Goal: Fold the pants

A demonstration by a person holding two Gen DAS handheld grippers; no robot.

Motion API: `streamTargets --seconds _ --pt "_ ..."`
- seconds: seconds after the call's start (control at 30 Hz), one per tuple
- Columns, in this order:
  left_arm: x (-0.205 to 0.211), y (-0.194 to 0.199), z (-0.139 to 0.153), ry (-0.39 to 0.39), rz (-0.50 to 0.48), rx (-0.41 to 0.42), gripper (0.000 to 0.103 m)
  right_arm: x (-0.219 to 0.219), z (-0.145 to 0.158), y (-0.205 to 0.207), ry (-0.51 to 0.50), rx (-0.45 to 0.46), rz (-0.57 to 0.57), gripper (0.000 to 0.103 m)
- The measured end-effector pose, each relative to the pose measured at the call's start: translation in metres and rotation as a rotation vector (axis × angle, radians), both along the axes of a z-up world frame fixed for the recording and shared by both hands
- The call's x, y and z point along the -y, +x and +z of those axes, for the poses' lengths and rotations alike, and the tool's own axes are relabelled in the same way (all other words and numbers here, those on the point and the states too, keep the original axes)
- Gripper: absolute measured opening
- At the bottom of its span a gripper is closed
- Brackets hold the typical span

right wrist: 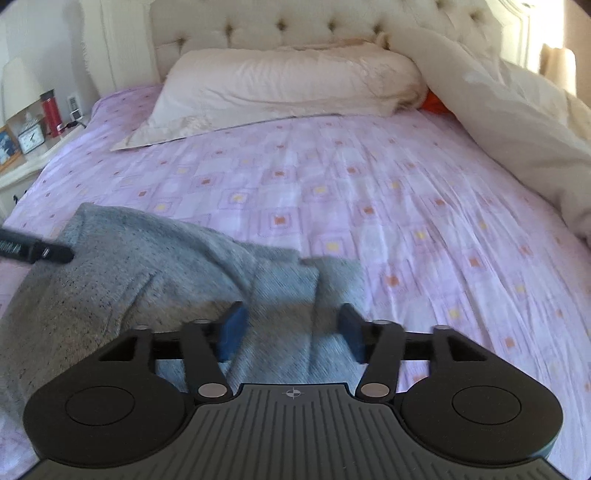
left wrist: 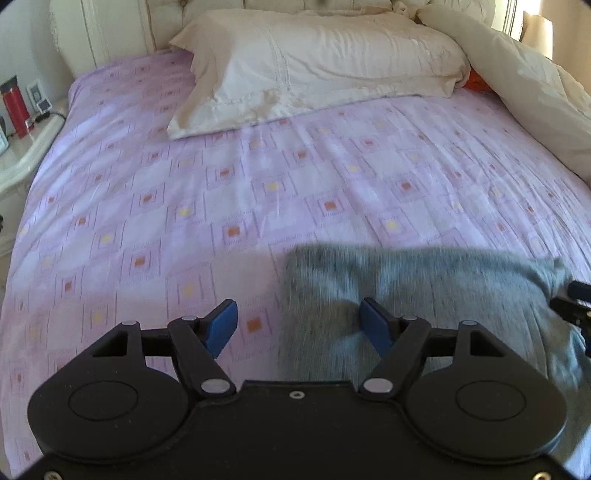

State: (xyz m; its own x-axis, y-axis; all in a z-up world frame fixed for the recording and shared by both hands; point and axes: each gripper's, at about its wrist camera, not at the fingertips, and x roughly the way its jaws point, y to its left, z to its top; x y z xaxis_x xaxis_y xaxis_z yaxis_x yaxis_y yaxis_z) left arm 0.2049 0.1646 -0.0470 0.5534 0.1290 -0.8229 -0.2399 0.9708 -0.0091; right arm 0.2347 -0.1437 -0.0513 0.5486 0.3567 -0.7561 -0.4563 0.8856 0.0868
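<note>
Grey pants (left wrist: 424, 295) lie bunched on the purple patterned bed sheet (left wrist: 184, 192) near the bed's front edge. My left gripper (left wrist: 298, 325) is open, its jaws wide apart, over the left edge of the pants; its right finger is over the fabric, its left over bare sheet. In the right wrist view the pants (right wrist: 147, 277) spread to the left and under my right gripper (right wrist: 291, 332), which is open with both fingers over the fabric. The other gripper shows at the right edge of the left wrist view (left wrist: 572, 306) and at the left edge of the right wrist view (right wrist: 37, 251).
A cream pillow (left wrist: 314, 70) lies at the head of the bed, before a tufted headboard (right wrist: 295, 29). A cream duvet (right wrist: 517, 129) is heaped along the right side, an orange item (right wrist: 436, 103) beside it. A nightstand (left wrist: 22, 147) at left holds a red bottle (left wrist: 14, 107).
</note>
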Motion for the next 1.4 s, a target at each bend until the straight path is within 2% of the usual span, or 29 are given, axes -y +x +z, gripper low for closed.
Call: streamTargets --seconds 0.23,0.33,0.43,0.5,0.6,0.8,1.13,1.17,1.2,1.23,1.27,1.3,1.33,1.37,1.4 --pt "-0.004 -0.039 -0.005 -0.084 -0.051 -0.028 0.077 0.038 -0.009 -0.001 0.162 -0.179 -0.109 0.078" --pt "-0.008 -0.053 -0.008 -0.141 -0.057 -0.039 0.085 0.05 -0.013 -0.001 0.231 -0.224 -0.142 0.079" --pt "-0.012 -0.057 -0.014 -0.209 -0.057 -0.046 0.093 0.05 -0.017 0.0 0.238 -0.217 -0.129 0.081" --pt "-0.01 -0.055 -0.017 -0.199 -0.075 -0.045 0.098 0.047 -0.018 0.002 0.235 -0.21 -0.117 0.086" --pt "-0.004 -0.044 -0.019 -0.18 -0.088 -0.066 0.102 0.043 -0.017 0.003 0.22 -0.198 -0.092 0.086" --pt "0.008 -0.03 -0.023 -0.151 -0.089 -0.082 0.103 0.039 -0.019 0.003 0.22 -0.177 -0.071 0.086" --pt "0.015 -0.029 -0.027 -0.133 -0.089 -0.076 0.103 0.04 -0.019 0.003 0.218 -0.17 -0.053 0.086" --pt "0.015 -0.029 -0.027 -0.133 -0.09 -0.076 0.103 0.039 -0.019 0.004 0.223 -0.173 -0.046 0.081" --pt "0.015 -0.028 -0.027 -0.134 -0.09 -0.076 0.103 0.037 -0.02 0.005 0.231 -0.179 -0.03 0.07" --pt "0.015 -0.028 -0.027 -0.136 -0.088 -0.078 0.103 0.036 -0.018 0.006 0.229 -0.174 -0.015 0.057" --pt "0.014 -0.027 -0.027 -0.139 -0.088 -0.081 0.103 0.035 -0.016 0.006 0.241 -0.177 0.009 0.038" --pt "0.014 -0.027 -0.027 -0.147 -0.094 -0.08 0.099 0.034 -0.012 0.005 0.265 -0.194 0.029 0.032" --pt "0.013 -0.027 -0.025 -0.157 -0.096 -0.062 0.093 0.03 -0.008 0.002 0.249 -0.186 0.026 0.029" --pt "0.013 -0.03 -0.022 -0.169 -0.104 -0.029 0.068 0.026 -0.004 0.0 0.224 -0.17 0.034 0.028" --pt "0.015 -0.032 -0.019 -0.187 -0.123 -0.011 0.06 0.021 0.001 -0.003 0.192 -0.147 0.051 0.027"
